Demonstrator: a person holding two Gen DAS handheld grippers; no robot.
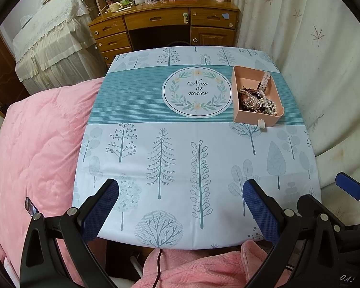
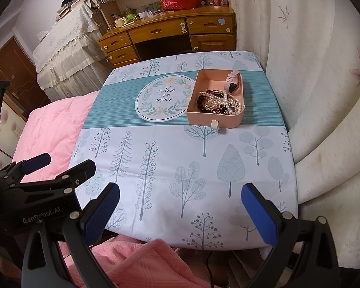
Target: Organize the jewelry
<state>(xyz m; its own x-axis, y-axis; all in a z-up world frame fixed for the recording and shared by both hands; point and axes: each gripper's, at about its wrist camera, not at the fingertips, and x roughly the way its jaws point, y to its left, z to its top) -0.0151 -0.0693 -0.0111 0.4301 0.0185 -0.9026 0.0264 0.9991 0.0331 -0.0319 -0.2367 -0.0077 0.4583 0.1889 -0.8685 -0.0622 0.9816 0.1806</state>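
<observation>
Both sets of jaws are spread wide with nothing between them. The left gripper (image 1: 181,212) and right gripper (image 2: 180,213) hang side by side over the table's near edge, pads pointing out across the cloth (image 1: 180,158).

What could go wrong: the jewelry (image 2: 219,103) is one knotted heap in the pink tray (image 2: 201,74). Pearl strands, dark beads and some gold bits are all wound together, so pinching one strand probably drags half the pile up with it, or tips the light-looking tray. A pearl string could also slide off the pads if it's caught on only a bead or two. The watch (image 2: 232,80) leans on the tray's far right wall with its strap over the rim, so a bump could knock it out onto the cloth.

Placement: the tray sits on the teal band toward the far right corner of the table, just right of the round "Now or never" print (image 2: 164,98). It's well apart from both grippers, ahead and to the right, and closer to the right one.
</observation>
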